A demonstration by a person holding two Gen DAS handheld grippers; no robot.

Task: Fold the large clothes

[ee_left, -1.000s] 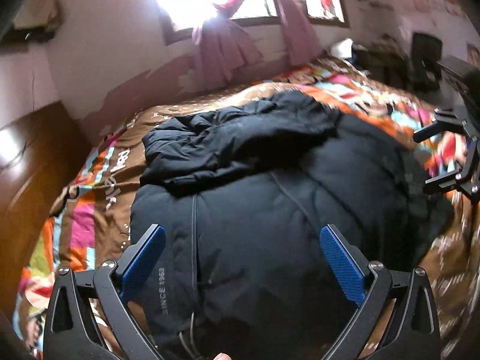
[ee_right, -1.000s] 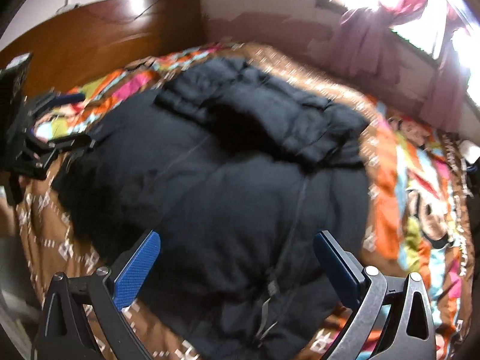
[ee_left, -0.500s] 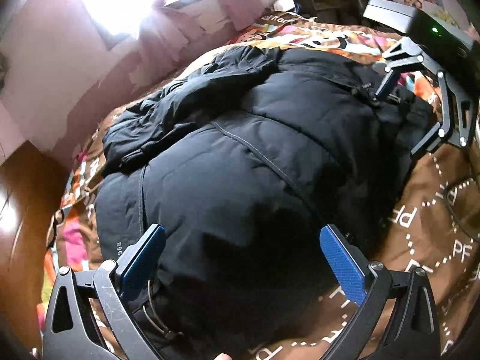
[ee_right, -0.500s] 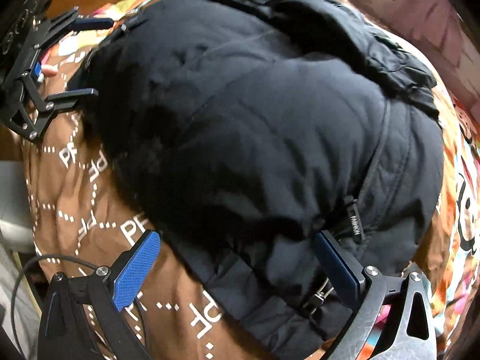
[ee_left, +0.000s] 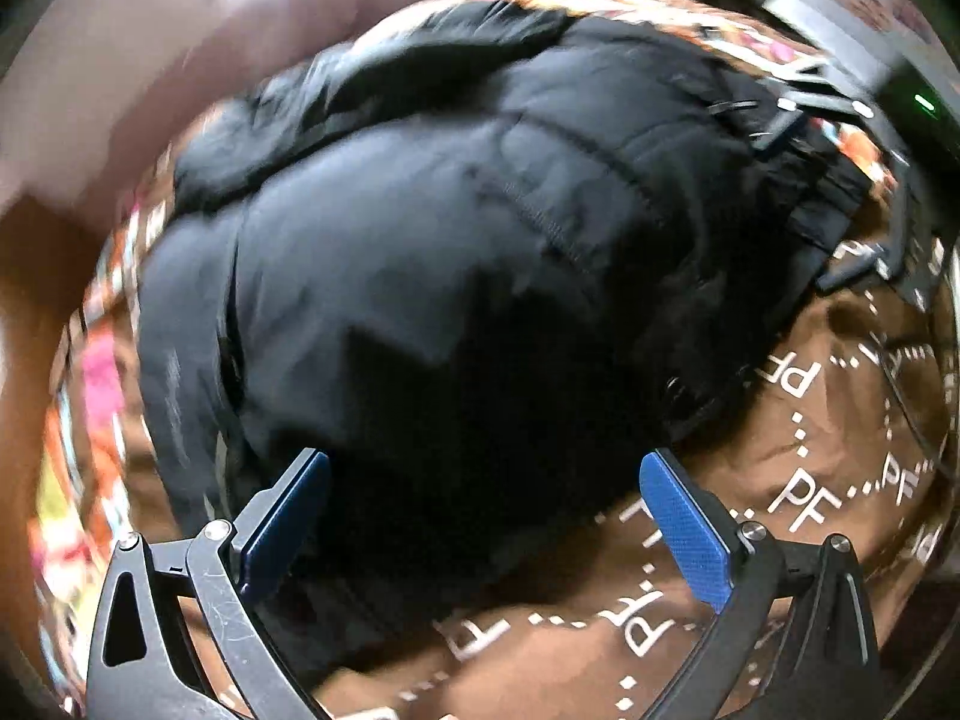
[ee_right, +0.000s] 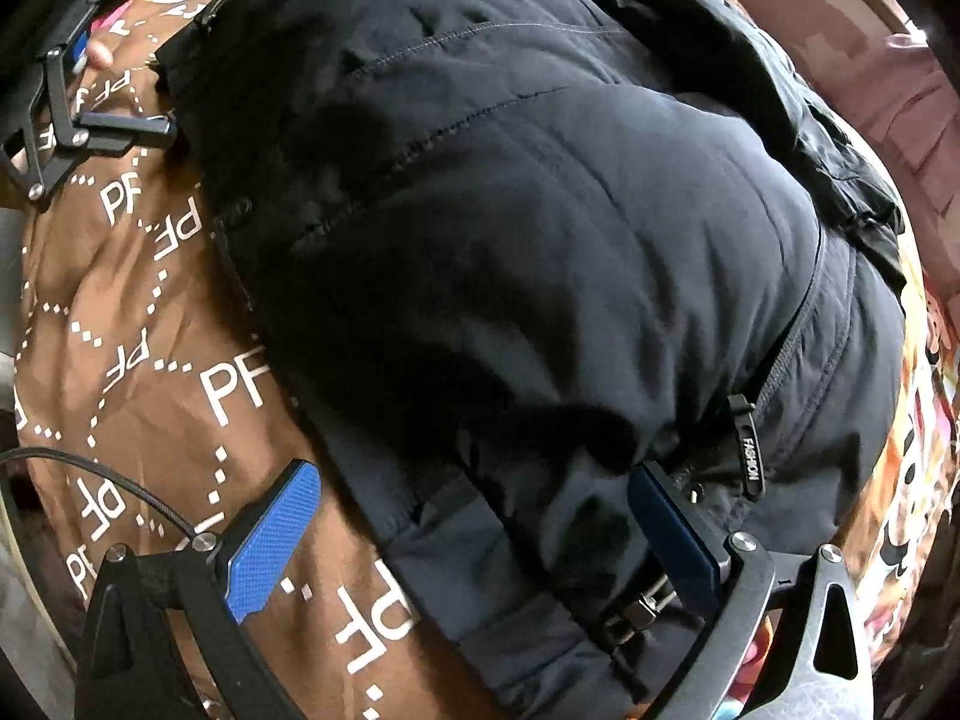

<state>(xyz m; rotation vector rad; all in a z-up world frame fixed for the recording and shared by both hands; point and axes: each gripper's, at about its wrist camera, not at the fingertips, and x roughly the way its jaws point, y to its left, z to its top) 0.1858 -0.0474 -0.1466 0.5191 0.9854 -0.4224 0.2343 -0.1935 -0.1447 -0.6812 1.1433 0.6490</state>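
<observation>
Brown bedspread printed with white "PF" letters and dotted lines, colourful patterned sheet at the edge, pink curtain, thin black cable.

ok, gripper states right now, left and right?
Left gripper: open, holding nothing, at the jacket hem.
Right gripper: open, holding nothing, straddling the jacket's hem edge.

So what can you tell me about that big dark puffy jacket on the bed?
The puffy jacket is dark navy, almost black, quilted with stitched seams and looks smooth like nylon. A zipper runs down it, with a pull tab reading FASHION. It lies bunched on a brown bedspread printed with PF letters. The right gripper and left gripper are both open at its near hem.
</observation>
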